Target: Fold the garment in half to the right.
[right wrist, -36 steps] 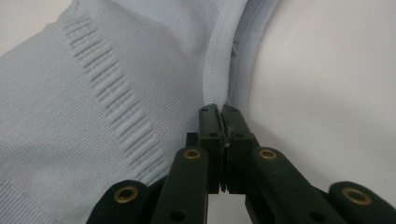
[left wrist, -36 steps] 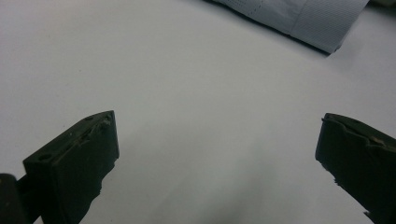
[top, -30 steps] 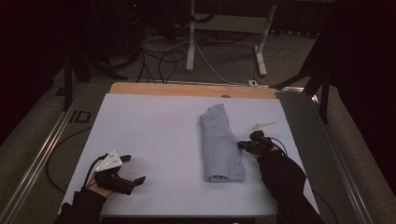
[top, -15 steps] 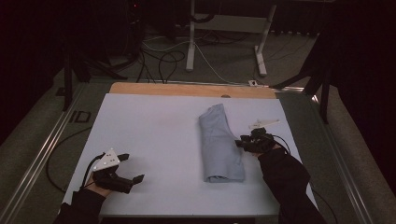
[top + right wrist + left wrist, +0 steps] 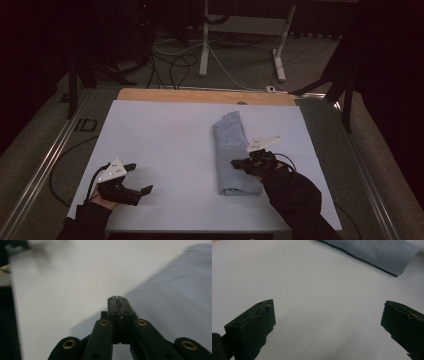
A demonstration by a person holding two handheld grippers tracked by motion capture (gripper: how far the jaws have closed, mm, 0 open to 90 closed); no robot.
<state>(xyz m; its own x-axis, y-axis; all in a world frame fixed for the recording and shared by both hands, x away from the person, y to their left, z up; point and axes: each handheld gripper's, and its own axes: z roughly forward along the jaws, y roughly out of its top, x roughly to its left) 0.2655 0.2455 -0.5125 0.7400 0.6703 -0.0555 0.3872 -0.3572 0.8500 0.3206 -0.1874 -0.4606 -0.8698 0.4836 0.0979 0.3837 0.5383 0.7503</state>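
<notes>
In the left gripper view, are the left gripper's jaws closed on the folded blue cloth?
No, the left gripper has its jaws wide apart over bare white table, with the folded blue cloth lying farther off.

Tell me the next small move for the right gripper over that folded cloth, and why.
Probably open the right gripper and lower it onto the near end of the folded blue cloth. Its jaws are shut with nothing between them, hovering at the cloth's right edge, while the left gripper rests open on the white table, apart from the cloth.
</notes>
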